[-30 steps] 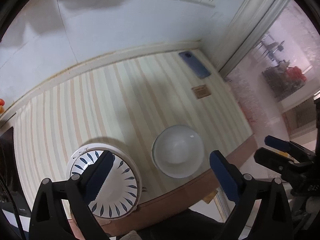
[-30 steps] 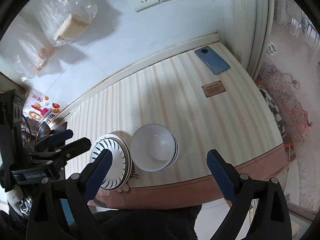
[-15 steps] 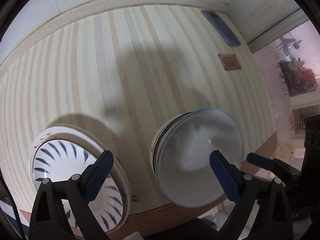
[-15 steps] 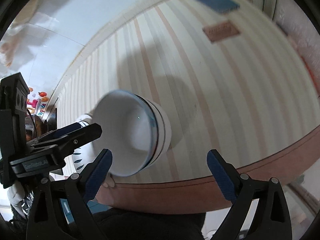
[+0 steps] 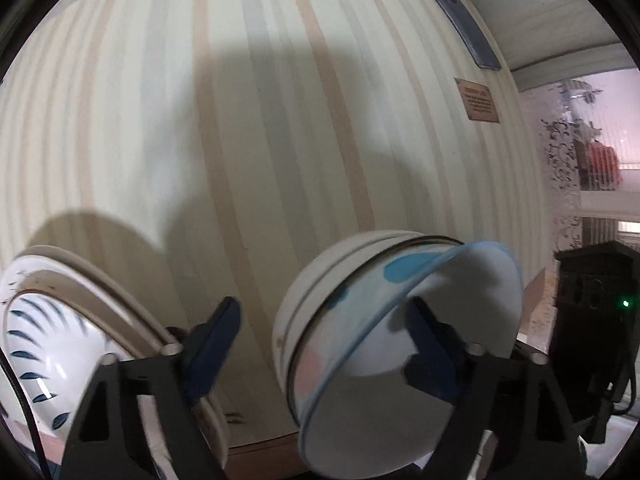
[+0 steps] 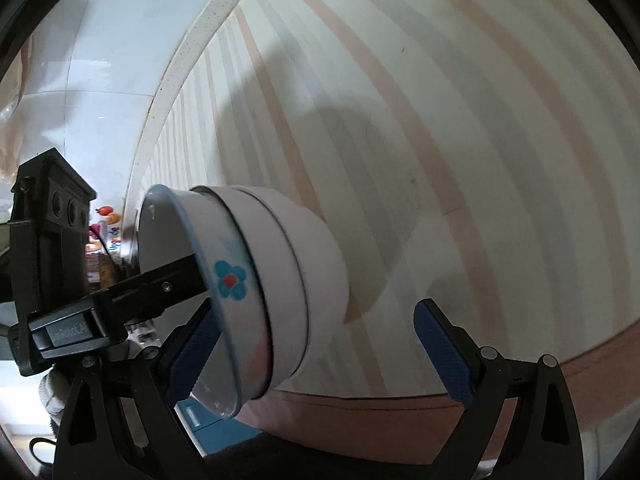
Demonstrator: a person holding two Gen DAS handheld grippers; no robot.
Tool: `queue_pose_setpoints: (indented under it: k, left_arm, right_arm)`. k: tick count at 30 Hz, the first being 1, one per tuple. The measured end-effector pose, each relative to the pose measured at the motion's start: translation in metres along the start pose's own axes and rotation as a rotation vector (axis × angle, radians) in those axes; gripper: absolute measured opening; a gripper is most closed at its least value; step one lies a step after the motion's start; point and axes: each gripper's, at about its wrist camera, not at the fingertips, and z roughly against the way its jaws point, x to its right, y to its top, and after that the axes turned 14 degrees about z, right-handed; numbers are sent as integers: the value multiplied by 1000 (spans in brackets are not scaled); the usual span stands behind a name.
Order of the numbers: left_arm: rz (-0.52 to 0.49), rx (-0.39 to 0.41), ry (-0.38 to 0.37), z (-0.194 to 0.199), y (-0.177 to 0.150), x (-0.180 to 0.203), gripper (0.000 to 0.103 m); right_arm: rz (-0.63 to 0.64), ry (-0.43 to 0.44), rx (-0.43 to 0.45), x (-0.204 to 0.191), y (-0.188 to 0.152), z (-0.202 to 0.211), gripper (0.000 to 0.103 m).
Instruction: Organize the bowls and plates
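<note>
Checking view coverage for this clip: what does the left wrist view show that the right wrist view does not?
Only the left wrist view: the plates with blue leaf marks, and a phone by the far wall. Only the right wrist view: a blue flower on the top bowl and white wall tiles. Both: the stacked bowls, striped tabletop and brown card.

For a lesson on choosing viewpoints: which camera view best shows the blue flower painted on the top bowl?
The right wrist view: the blue flower with its red centre faces the camera, whole, on the top bowl. The left wrist view shows only smeared blue patches on that bowl's wall, no clear shape.
</note>
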Motion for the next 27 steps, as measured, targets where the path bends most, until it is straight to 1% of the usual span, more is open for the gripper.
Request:
queue_pose_setpoints:
  k: [2,3,4,5,6,7,11,19,24,27]
  left_arm:
    - [19,-12,-42,0,1,-3,57]
    - [30,-7,-51,1,1,-4,57]
    - [33,-4,-55,2,0,-5,57]
    - [34,0,-58,2,0,-5,56]
    - [34,3,-60,2,0,-5,56]
    - [32,7,-60,3,0,-4,56]
    - [34,20,-65,7,-4,-8,56]
    - [33,48,-56,14,-7,-15,56]
    - [38,76,-68,29,-6,-19,56]
    - [45,95,-73,42,-6,-22,56]
  right_arm:
    - [16,-12,6,-5,1,-1,93]
    - [15,7,-5,-6,2,-4,86]
    - [11,25,-15,-7,6,-8,77]
    - [5,44,-15,-7,7,-11,69]
    - [7,53,-10,-10,8,-16,58]
    - [11,54,-10,-11,9,-19,56]
    - [29,42,17,-17,11,-17,56]
    - [76,17,29,-28,6,-12,55]
    - [103,10,39,-40,12,-10,55]
    - [118,15,43,-44,9,2,55]
